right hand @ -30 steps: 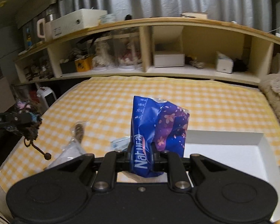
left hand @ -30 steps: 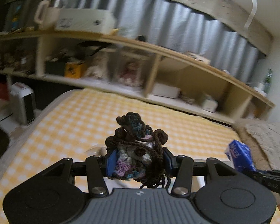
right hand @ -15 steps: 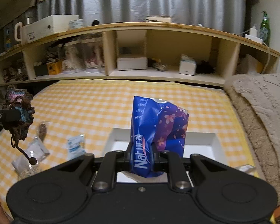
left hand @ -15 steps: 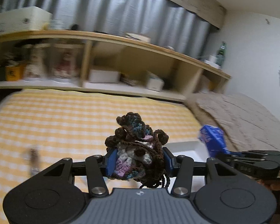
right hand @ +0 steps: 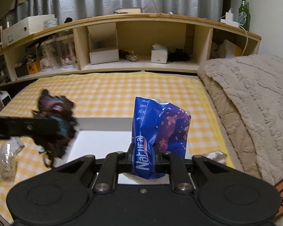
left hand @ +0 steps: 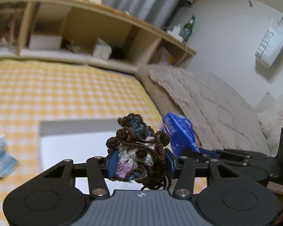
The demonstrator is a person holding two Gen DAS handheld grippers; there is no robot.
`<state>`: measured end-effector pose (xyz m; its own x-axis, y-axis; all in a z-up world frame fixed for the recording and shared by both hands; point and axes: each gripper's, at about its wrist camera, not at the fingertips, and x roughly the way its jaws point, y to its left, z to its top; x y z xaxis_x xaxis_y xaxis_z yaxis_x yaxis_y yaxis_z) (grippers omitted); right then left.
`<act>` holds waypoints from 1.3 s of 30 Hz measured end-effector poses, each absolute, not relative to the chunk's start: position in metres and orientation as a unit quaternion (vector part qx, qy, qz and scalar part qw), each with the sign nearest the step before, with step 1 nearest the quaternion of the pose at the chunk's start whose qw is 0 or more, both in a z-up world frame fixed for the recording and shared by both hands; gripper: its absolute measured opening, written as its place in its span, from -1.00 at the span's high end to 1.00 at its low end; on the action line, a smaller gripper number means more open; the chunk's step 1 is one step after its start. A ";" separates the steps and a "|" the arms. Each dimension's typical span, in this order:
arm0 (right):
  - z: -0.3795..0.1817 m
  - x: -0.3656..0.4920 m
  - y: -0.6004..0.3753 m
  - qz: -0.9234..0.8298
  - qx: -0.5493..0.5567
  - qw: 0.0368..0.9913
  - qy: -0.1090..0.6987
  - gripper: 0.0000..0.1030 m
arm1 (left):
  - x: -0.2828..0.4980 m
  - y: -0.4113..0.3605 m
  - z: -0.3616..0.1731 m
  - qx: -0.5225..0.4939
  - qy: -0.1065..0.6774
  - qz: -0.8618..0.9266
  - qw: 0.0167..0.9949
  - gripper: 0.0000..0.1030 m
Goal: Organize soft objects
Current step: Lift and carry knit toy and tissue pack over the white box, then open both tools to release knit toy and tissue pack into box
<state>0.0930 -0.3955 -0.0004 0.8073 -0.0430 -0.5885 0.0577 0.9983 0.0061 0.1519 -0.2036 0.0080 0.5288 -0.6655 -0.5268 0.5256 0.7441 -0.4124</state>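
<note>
The left gripper (left hand: 139, 163) is clamped tight on the crochet bundle (left hand: 139, 150), its blue pads pressed into the brown, lilac and teal yarn, with loose cords dangling below. The right gripper (right hand: 143, 157) is pinched shut on the lower part of the blue Natura pack (right hand: 158, 131), which stands upright between its 2 fingers. Both loads hang above the white tray (right hand: 101, 141), which lies on the yellow checked cloth (right hand: 113, 92). In the right wrist view the crochet bundle sits at the tray's near left corner, blurred, and hides part of that edge. Left of the tray lie a clear bag (right hand: 6, 159) and a small pale blue packet (left hand: 1, 155). A beige blanket (right hand: 254, 103) rises along the right side, and a wooden shelf unit (right hand: 141, 43) with a green bottle (right hand: 244, 13) on top runs across the far end. Since half a second ago the left gripper has swung right, coming in over the tray and close beside the blue pack; the right gripper's grip looks unchanged.
</note>
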 end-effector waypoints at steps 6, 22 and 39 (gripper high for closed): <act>-0.011 0.096 -0.412 -0.026 0.017 0.945 0.326 0.66 | 0.168 -0.240 -0.045 -0.073 0.403 -0.349 0.843 0.00; -0.059 0.125 -0.407 0.022 0.006 0.913 0.406 0.34 | 0.179 -0.249 -0.105 0.001 0.453 -0.341 0.824 -0.22; -0.064 0.108 -0.413 -0.006 0.020 0.905 0.425 -0.47 | 0.171 -0.227 -0.082 0.023 0.442 -0.323 0.836 -0.82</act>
